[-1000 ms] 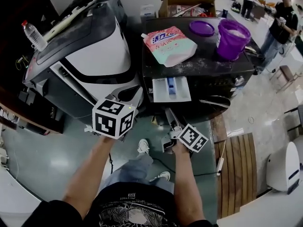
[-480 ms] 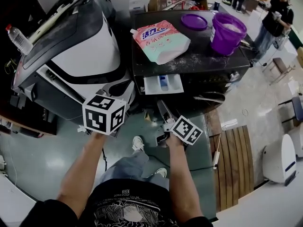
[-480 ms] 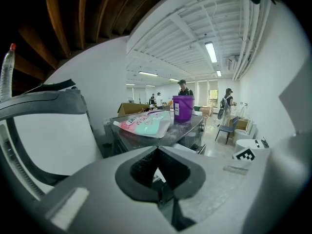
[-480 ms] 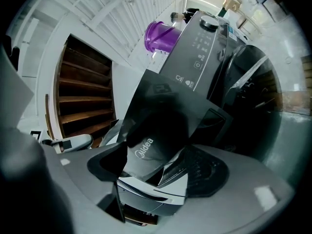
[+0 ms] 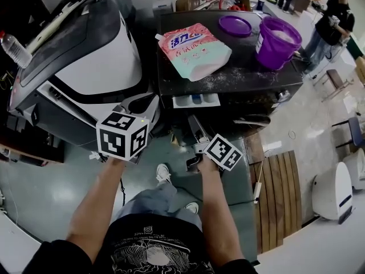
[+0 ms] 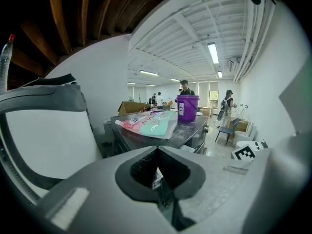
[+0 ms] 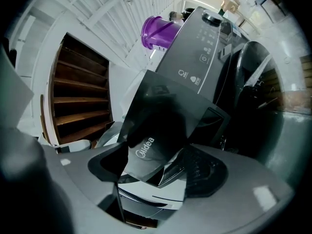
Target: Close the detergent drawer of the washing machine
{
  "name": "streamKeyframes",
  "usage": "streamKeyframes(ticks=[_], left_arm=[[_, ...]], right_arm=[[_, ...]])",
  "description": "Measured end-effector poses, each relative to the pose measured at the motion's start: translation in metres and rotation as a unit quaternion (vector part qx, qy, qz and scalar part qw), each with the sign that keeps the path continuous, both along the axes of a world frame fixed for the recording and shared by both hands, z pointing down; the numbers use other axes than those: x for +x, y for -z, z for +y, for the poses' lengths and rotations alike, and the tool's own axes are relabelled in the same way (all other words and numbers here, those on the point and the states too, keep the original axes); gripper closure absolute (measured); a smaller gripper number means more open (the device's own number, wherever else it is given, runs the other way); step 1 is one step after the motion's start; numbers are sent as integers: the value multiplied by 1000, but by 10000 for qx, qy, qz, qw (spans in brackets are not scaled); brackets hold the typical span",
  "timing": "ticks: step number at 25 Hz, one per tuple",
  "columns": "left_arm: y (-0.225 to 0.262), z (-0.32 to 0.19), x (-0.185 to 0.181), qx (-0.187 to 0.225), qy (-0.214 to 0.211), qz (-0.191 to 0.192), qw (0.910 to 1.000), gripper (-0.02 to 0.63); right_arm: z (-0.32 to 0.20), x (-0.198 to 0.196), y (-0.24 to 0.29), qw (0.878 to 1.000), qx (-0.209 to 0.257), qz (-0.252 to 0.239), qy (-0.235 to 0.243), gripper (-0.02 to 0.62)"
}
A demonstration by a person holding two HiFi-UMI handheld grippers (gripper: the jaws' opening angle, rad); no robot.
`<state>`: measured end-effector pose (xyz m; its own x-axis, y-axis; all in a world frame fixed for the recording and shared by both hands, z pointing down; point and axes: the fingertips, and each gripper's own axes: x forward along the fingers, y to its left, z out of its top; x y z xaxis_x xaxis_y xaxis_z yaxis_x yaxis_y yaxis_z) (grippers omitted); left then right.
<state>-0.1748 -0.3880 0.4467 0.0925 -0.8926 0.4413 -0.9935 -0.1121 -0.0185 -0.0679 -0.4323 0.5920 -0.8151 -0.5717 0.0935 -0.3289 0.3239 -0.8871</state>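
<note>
Head view: detergent drawer [image 5: 197,100] juts slightly frontward; left claw [image 6: 160,194], right claw [image 5: 194,122] pressed together.

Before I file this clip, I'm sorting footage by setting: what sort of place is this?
Probably a big open lab or test hall, not a home laundry room: the washing machine stands on open floor, strip lights run along an exposed ceiling, and people stand about nearby.

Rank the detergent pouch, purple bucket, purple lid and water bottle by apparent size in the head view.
Largest to smallest:
1. pouch
2. bucket
3. lid
4. bottle
The lid and bottle look close in size, so that pair is unsure.
</note>
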Motion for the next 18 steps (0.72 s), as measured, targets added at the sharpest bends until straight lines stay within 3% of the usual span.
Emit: streamKeyframes(ticks=[18], left_arm=[[-8,-26,-23,-36,22,89,10000,606]], right_arm=[[-31,-22,0,10000,-51,73,43,246]])
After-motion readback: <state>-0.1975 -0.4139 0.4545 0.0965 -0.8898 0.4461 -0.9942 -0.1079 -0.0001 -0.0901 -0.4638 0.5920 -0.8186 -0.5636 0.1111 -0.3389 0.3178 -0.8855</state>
